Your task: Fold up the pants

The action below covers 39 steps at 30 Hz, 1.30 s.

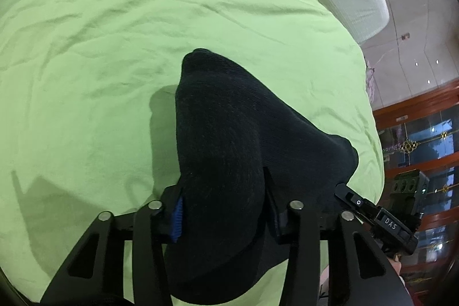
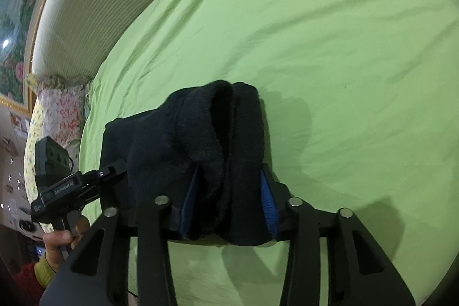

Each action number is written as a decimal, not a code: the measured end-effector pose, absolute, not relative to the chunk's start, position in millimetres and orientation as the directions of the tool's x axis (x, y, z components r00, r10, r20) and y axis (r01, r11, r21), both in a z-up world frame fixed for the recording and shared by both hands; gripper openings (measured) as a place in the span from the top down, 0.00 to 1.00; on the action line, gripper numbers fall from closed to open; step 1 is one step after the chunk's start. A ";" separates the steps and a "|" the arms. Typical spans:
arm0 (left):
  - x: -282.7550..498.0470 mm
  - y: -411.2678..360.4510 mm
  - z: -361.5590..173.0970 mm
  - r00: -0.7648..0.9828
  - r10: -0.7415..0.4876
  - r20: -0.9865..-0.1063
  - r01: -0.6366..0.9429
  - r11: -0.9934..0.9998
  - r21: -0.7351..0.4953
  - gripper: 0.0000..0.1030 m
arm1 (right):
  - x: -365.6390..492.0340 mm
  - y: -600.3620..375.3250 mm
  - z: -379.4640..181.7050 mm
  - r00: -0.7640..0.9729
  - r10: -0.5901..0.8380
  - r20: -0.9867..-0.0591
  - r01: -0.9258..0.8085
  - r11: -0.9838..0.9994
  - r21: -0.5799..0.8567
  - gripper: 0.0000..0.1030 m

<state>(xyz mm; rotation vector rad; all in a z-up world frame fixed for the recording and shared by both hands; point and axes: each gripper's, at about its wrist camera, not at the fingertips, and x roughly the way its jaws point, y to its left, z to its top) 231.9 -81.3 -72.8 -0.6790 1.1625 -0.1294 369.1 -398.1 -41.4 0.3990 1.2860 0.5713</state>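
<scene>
Pants (image 1: pixel 223 139): dark, bunched, lower centre of both frames, lifted over the green bed (image 1: pixel 114 48).
Left claw (image 1: pixel 223 208): clamped on a thick fold of pants.
Right claw (image 2: pixel 226 200): clamped on another fold.
Pillow (image 2: pixel 60 108): floral, left edge of right view.

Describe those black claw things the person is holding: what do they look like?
Each one is matte black. The left gripper and right gripper have angular linkage bars joined by round silver pins, with ribbed blue pads lining the fingers. White lettering marks the bodies. The person's hand shows a yellow cuff over red.
</scene>
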 end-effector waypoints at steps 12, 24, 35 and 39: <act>215.8 -60.0 -30.8 0.505 -0.431 -0.748 -0.247 0.758 -0.603 0.63 | 377.0 -370.0 -4.7 0.186 0.679 -0.710 -0.282 0.729 0.623 0.68; 202.0 1.0 1.2 0.586 -0.317 -0.746 -0.335 0.743 -0.579 0.63 | 396.2 -295.4 8.2 0.118 0.716 -0.688 -0.396 0.669 0.629 0.68; 201.7 67.9 -2.5 0.612 -0.229 -0.757 -0.425 0.713 -0.558 0.63 | 423.8 -230.4 7.4 0.070 0.720 -0.690 -0.485 0.629 0.608 0.68; 208.2 83.8 -8.2 0.613 -0.203 -0.763 -0.444 0.711 -0.546 0.62 | 432.9 -210.9 0.5 0.050 0.715 -0.697 -0.499 0.623 0.603 0.68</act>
